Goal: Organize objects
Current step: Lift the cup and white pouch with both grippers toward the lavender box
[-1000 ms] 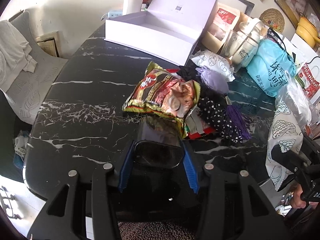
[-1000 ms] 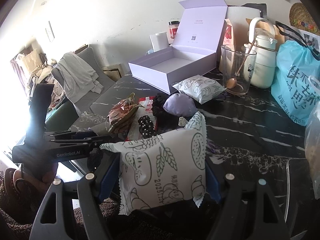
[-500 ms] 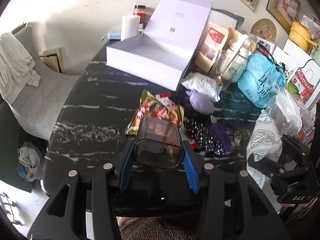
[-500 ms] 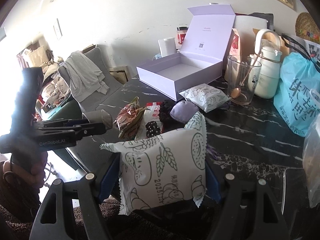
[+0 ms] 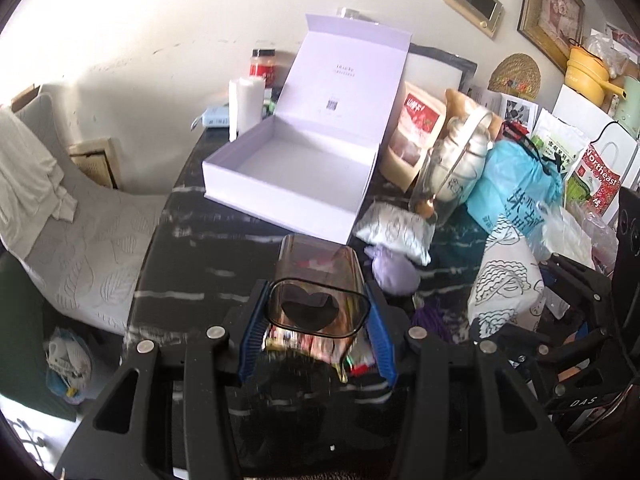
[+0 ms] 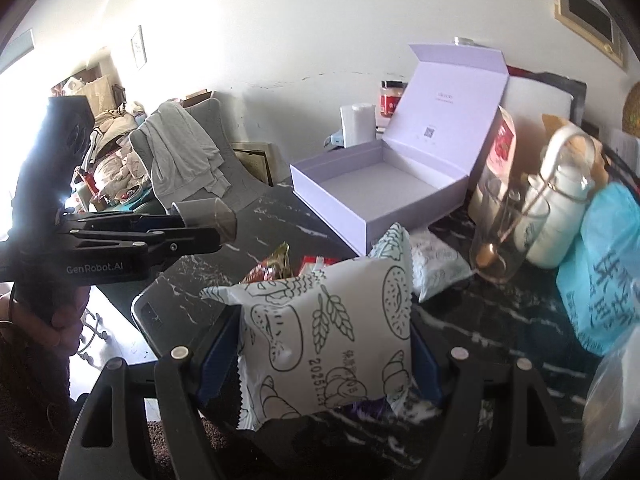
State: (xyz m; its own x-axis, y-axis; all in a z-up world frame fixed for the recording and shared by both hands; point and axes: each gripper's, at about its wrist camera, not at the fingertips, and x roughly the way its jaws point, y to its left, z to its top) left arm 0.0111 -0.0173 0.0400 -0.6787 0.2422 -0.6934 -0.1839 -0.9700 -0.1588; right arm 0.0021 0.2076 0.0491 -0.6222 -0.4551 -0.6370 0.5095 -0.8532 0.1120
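Observation:
My left gripper (image 5: 318, 312) is shut on a smoky transparent plastic container (image 5: 318, 280) and holds it up above the black marble table (image 5: 208, 240); it also shows in the right wrist view (image 6: 208, 220). My right gripper (image 6: 324, 344) is shut on a white bread packet (image 6: 324, 328) with bakery drawings, also seen in the left wrist view (image 5: 506, 284). An open lilac gift box (image 5: 292, 168) stands empty at the table's far side (image 6: 380, 188). A second white packet (image 5: 394, 232), a purple pouch (image 5: 394, 276) and a snack bag (image 6: 272, 266) lie on the table.
A glass with a spoon (image 6: 504, 232), a white kettle (image 6: 560, 216), a blue plastic bag (image 6: 604, 272), a red-labelled pouch (image 5: 416, 128), a paper roll (image 5: 246, 108) and a jar (image 5: 262, 64) crowd the far and right side. A grey chair (image 5: 80, 240) with cloth stands left.
My left gripper has lifted the container up and away from the snack bag, tilting toward the lilac box. My right gripper with the bread packet has risen slightly and turned toward the box.

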